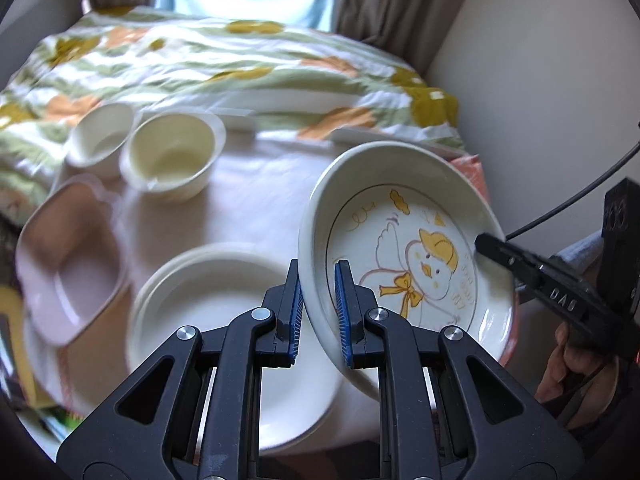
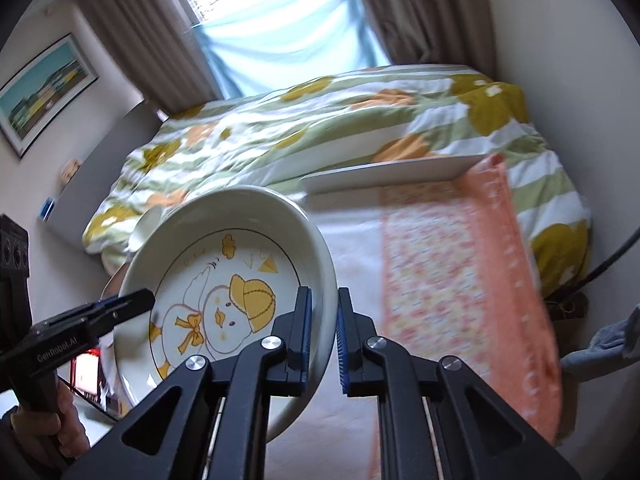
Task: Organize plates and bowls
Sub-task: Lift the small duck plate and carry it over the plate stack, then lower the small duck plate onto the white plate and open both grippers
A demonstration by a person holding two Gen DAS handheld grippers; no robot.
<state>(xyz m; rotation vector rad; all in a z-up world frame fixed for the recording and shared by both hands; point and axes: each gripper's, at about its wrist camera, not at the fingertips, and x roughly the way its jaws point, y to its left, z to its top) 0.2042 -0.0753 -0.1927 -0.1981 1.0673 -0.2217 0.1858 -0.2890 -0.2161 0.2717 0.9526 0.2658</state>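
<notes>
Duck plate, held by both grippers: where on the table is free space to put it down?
Free: the bare cloth between the cream bowl, the white plate stack and the duck plate; also the orange towel. Crowded: the left side, with the pink dish and small bowl.
</notes>
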